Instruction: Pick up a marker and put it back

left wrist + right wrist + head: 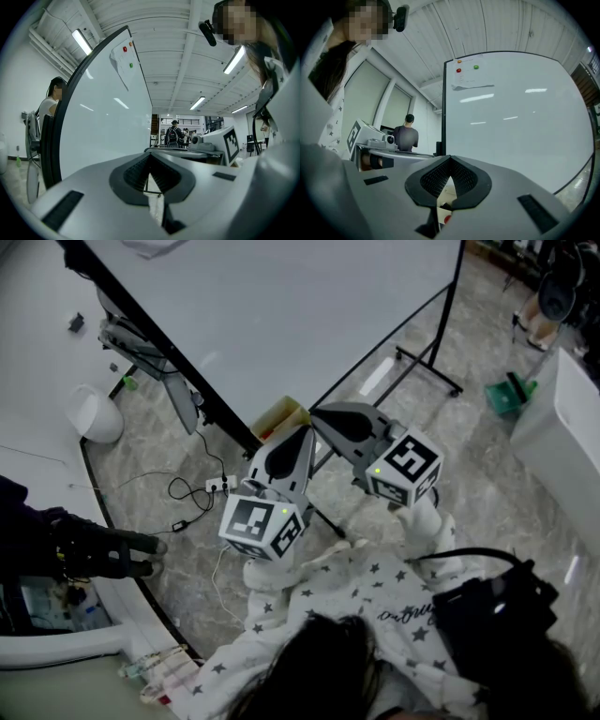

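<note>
Peering past my right gripper [450, 160], jaws closed on nothing, I catch what looks like a red marker tip [447, 219] just below them, too cut off to be sure. My left gripper [149, 158], likewise closed and empty, points alongside toward the tan open-topped box [279, 418].

whiteboard [281, 315] top cut off, far people [174, 133] tiny

I find a large open work hall, of the lab or office kind. Evidence: a free-standing whiteboard [281, 324] on a marble-patterned floor [487, 493], a ribbed ceiling [454, 28] with strip lights [82, 42], a power strip [217, 486] with loose cables, and people [174, 135] standing far off.
</note>
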